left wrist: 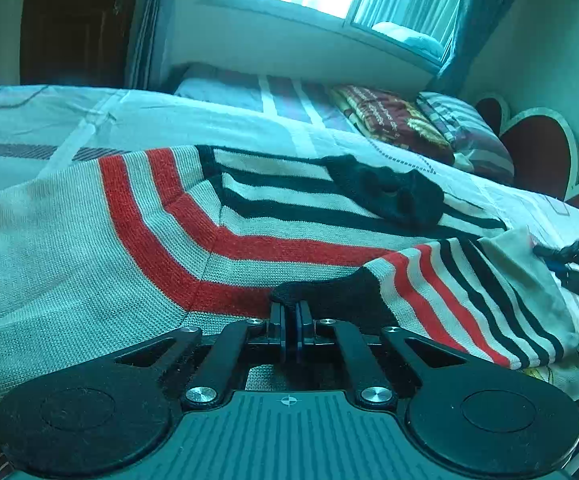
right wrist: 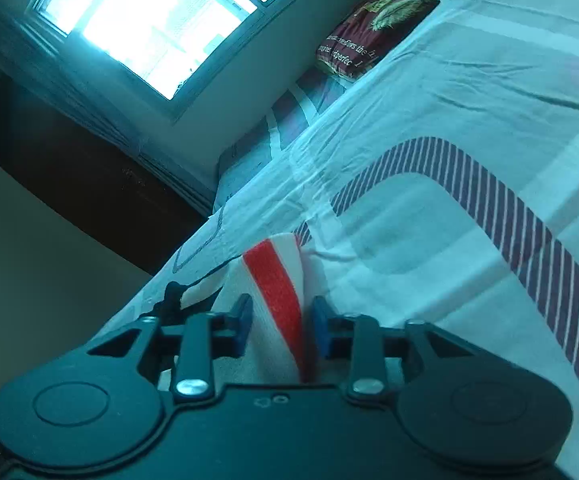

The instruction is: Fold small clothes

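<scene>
Wide bed [left wrist: 49, 120] under a pale printed sheet, filling the lower part of both views. Spread across the bed's near side: cream knit sweater with red and black stripes [left wrist: 89, 240], body mostly flat, one striped part [left wrist: 449, 288] already turned over onto the body toward the bed's right edge.

Left gripper [left wrist: 291, 314], low over the bed's near edge: jaws pressed together, pinching the sweater's black ribbed cuff [left wrist: 329, 296], which drapes over the fingertips. Right gripper [right wrist: 281, 320], further toward the bed's right edge: blue pads [right wrist: 243, 316] held apart only by a thick bunched fold of red-and-cream sweater fabric [right wrist: 273, 280], apparently clamped on it and raised off the bed. Exact grip depth hidden by the fold.

Step in hand, judged: carrying the sleeve and side panel across the body.

- Keep both pinches firm; loose knit stretches and slips easily.
- Move the two held points together at matching height above the bed, so that the fold line stays straight.
- Lay the cuff down inside the body's outline before letting go.
- Lower, then release; avoid dragging the layer beneath or rucking up the bed sheet.
</scene>
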